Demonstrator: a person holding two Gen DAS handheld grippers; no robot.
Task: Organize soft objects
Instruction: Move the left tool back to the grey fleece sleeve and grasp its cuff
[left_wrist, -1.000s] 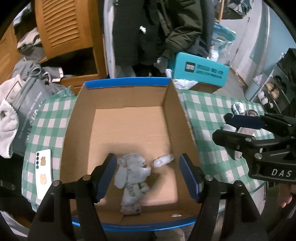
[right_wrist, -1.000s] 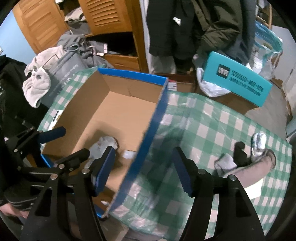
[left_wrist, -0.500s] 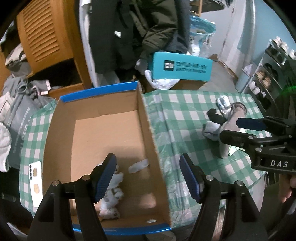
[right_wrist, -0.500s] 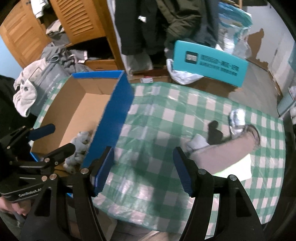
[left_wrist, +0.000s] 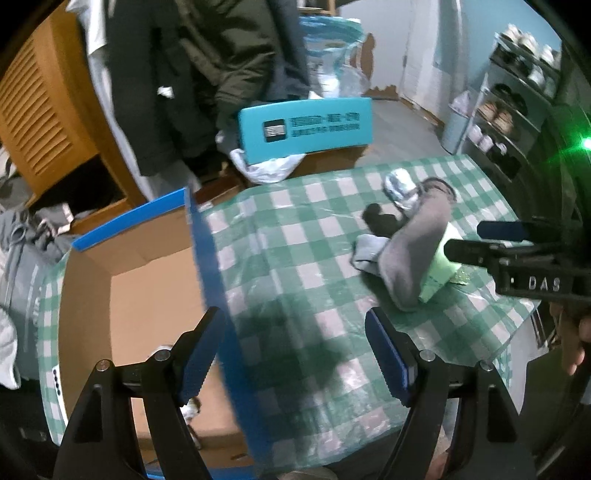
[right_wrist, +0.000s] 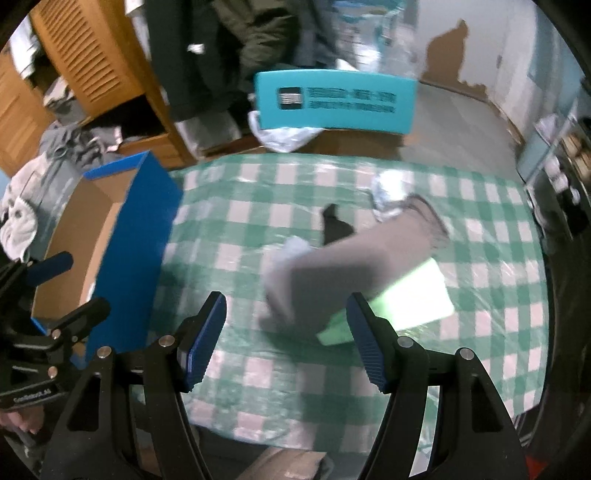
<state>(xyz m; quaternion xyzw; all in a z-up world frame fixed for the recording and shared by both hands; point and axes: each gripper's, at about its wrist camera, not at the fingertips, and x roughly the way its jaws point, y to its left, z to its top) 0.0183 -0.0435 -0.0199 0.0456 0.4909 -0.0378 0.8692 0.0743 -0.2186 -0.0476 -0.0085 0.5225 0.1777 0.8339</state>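
Observation:
A pile of socks lies on the green checked tablecloth (right_wrist: 236, 206): a long grey sock (right_wrist: 351, 269), a pale sock (right_wrist: 291, 251), a black one (right_wrist: 334, 227) and a silvery bundle (right_wrist: 388, 195). The grey sock rests on a light green card (right_wrist: 410, 299). My right gripper (right_wrist: 286, 339) hovers open just in front of the grey sock, nothing between its pads. My left gripper (left_wrist: 293, 354) hangs over the right wall of the cardboard box (left_wrist: 207, 258), its jaws opening and empty. The grey sock (left_wrist: 413, 251) lies to its right. A pale sock (left_wrist: 192, 406) in the box is mostly hidden behind the left finger.
A teal carton (right_wrist: 332, 99) and a white plastic bag (right_wrist: 284, 134) sit beyond the table's far edge. Dark coats hang behind, beside a wooden louvred cabinet (right_wrist: 92, 62). Grey clothes (right_wrist: 22, 210) are heaped left of the box. A shoe rack (left_wrist: 517, 122) stands at the right.
Both views have swung right, from over the box's inside to the tablecloth and sock pile. The left jaws stand wider. The socks in the box have slid nearly out of sight.

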